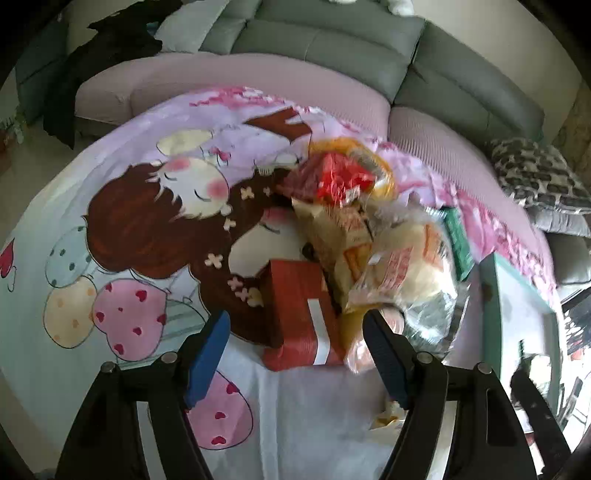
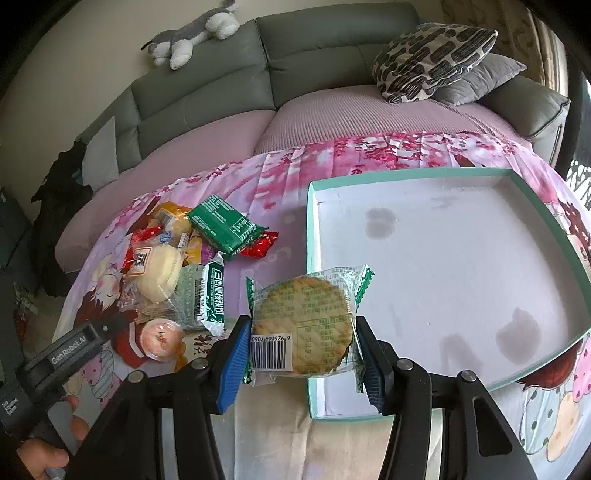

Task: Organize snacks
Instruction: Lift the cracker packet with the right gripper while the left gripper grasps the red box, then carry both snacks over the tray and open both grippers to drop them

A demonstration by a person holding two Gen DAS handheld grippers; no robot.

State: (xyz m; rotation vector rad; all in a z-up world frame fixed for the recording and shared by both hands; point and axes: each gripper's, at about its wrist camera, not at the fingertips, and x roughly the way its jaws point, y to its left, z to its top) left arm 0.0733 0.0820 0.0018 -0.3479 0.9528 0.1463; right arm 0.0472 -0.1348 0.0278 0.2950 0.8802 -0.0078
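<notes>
Right gripper (image 2: 301, 341) clamped on wrapped round biscuit (image 2: 308, 326) — at near-left edge of teal-rimmed box (image 2: 413, 175), left gripper (image 1: 297, 354) jaws apart — facing red packet (image 1: 301, 317), snack pile (image 2: 184, 258) on cartoon cloth (image 1: 147, 229).

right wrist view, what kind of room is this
Probably a home living room: a grey leather sectional sofa, a grey-and-white plush dog on its backrest, and black-and-cream patterned cushions.
</notes>
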